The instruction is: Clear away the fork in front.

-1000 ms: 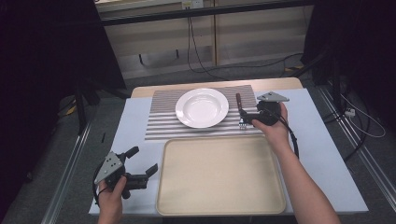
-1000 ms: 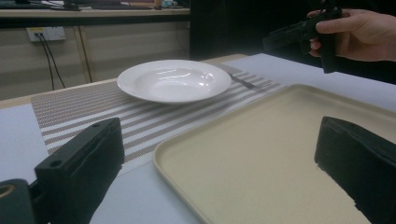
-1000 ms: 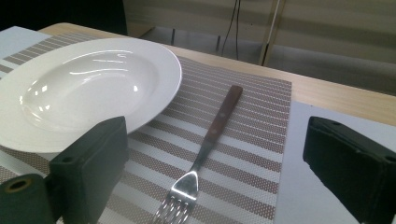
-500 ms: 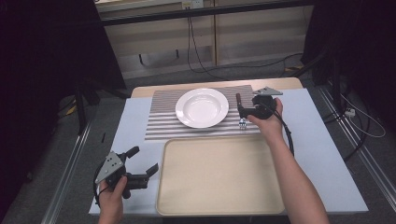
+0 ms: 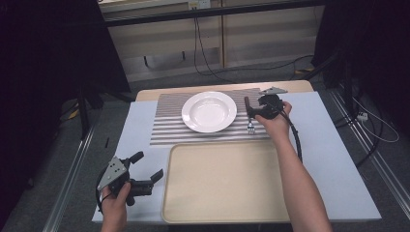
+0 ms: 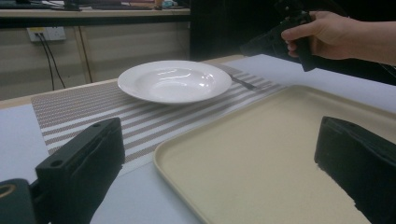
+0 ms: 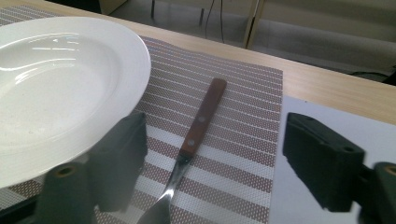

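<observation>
Change: in the last second my right tongs (image 5: 255, 114) have moved away from me along the fork (image 5: 249, 115) and now hang over its wooden handle; my left tongs (image 5: 145, 169) have kept their place.
Meaning: I judge that the fork is the thing to pick up, and that I am lining up on it, not yet gripping.
Right tongs: the jaws stand wide apart, one on each side of the fork (image 7: 194, 140) in the right gripper view, and nothing is between them but the handle below.
Left tongs: also apart and empty, held low just beside the near-left corner of the tray (image 5: 227, 181).
Fork: it lies flat on the striped placemat (image 5: 167, 123), directly under my right tongs, tines toward me, handle pointing away.
Plate: the white plate (image 7: 56, 84) is just beside the left jaw of my right tongs; its rim is near the fork but I see a strip of mat between them.
Edges: the mat ends under the right jaw, and the pale desk (image 7: 327, 88) goes on beyond it.
Open room: free space to the right of the fork, little to the left; I think the descent must be straight, or the jaw may knock the plate.
Tray: empty, with its long raised rim between my right tongs and me.
</observation>
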Tool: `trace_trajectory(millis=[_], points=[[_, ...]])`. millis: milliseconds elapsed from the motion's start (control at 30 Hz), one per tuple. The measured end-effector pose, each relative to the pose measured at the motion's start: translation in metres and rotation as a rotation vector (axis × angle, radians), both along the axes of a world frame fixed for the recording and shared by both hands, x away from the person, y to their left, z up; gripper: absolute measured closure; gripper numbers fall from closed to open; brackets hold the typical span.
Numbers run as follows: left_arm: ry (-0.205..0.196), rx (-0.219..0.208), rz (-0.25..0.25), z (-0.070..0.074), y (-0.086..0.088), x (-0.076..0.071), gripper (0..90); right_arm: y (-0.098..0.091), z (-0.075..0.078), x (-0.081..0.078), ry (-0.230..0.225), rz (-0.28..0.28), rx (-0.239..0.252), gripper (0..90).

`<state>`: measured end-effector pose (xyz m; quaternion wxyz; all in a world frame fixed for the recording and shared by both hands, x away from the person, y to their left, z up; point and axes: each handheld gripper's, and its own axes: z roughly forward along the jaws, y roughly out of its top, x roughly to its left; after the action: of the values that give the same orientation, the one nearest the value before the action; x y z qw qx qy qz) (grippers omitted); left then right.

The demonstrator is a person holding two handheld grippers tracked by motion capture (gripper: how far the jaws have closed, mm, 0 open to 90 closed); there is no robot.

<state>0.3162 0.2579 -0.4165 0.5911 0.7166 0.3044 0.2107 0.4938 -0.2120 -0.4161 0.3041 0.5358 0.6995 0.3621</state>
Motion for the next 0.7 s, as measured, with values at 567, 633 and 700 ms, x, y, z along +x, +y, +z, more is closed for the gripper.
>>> trace_trajectory(millis=[567,633,700], points=[[0.006,0.007,-0.001,-0.001,0.0,-0.001,1.8,0.01,-0.006,0.021,0.115,0.032,0.044,57.0],[0.007,0.003,0.003,0.0,0.001,-0.001,1.8,0.013,-0.011,0.028,0.16,0.041,0.005,59.9],[0.004,0.017,0.0,-0.001,0.003,-0.001,1.8,0.014,-0.013,0.03,0.173,0.044,0.007,61.4]])
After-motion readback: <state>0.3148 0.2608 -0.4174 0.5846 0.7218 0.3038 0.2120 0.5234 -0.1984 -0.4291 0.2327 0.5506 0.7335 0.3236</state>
